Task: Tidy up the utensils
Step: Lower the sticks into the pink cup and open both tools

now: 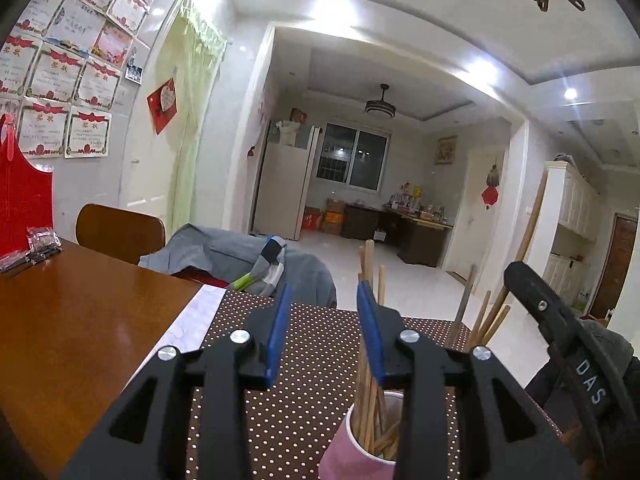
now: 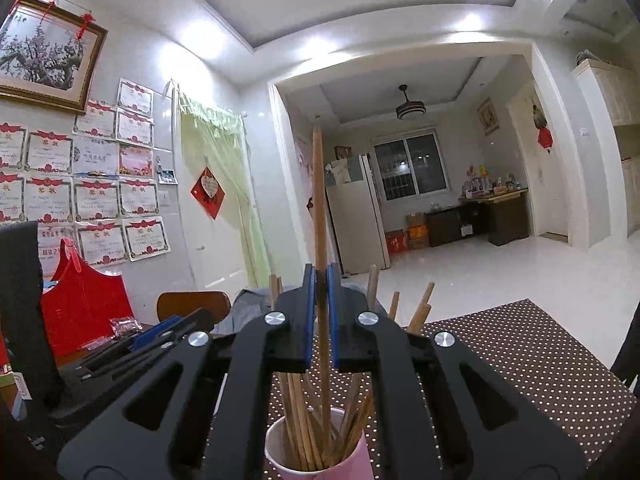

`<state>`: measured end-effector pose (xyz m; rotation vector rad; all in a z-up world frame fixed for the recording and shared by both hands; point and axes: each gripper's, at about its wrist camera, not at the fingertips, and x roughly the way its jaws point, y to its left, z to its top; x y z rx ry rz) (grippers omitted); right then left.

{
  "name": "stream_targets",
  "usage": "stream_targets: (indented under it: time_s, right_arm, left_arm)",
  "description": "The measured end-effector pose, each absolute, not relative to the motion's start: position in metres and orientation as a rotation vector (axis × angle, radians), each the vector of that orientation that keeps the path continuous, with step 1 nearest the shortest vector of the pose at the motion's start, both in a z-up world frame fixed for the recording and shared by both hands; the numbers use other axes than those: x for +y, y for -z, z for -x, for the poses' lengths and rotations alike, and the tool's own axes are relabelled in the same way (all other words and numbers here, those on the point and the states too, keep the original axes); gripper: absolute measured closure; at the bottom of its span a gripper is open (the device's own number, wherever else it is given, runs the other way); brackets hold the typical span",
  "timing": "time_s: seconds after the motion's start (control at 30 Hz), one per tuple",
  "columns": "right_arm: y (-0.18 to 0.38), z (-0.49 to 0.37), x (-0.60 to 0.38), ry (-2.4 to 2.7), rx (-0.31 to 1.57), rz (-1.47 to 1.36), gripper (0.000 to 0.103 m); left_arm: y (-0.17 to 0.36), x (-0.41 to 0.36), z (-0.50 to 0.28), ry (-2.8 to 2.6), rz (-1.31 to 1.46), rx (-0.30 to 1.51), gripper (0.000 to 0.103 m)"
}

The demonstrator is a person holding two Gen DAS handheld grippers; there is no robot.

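Tipping threatens the pink paper cup [image 2: 320,454] of wooden chopsticks [image 2: 304,420] if the right gripper [image 2: 321,280], clenched on one tall wooden chopstick [image 2: 319,200], drags sideways while the left gripper [image 1: 325,312] hangs released, empty.

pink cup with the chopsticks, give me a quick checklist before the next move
1. Right tongs shut on the tall chopstick: ok, the pads press it from both sides.
2. Tall chopstick's lower end inside the pink cup: ok, it runs down among the other chopsticks.
3. Left tongs free of load: ok, the pads stand apart with nothing between them.
4. Cup upright on the dotted mat: ok, as far as the right wrist view shows.
5. Cup steadied by anything: not ok, neither tongs hold it.
6. Loose chopsticks left on the mat: cannot tell, the tongs hide much of it.
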<state>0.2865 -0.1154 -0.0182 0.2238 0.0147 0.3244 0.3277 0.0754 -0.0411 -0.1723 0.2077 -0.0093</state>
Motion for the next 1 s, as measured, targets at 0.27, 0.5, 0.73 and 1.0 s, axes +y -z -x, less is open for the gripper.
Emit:
stream_targets:
  time_s: [0.27,0.5,0.73,1.0]
  right_arm:
    - [0.017,-0.291,-0.115,-0.336,0.061,-0.219,0.095]
    - [0.015,-0.285,-0.115,-0.327,0.062,-0.218,0.095]
    - [0.015,-0.267,-0.119,-0.308,0.073,-0.211,0.094]
    - [0.010,-0.230,-0.130,-0.269,0.079,-0.220,0.056]
  left_arm:
    - [0.040,0.074,-0.326,0.008,0.170,0.208,0.060]
    - [0.037,0.070,-0.323,0.014,0.159,0.202,0.060]
    - [0.029,0.065,-0.308,0.032,0.164,0.195,0.059]
    - [0.015,0.056,-0.269,0.052,0.123,0.188,0.053]
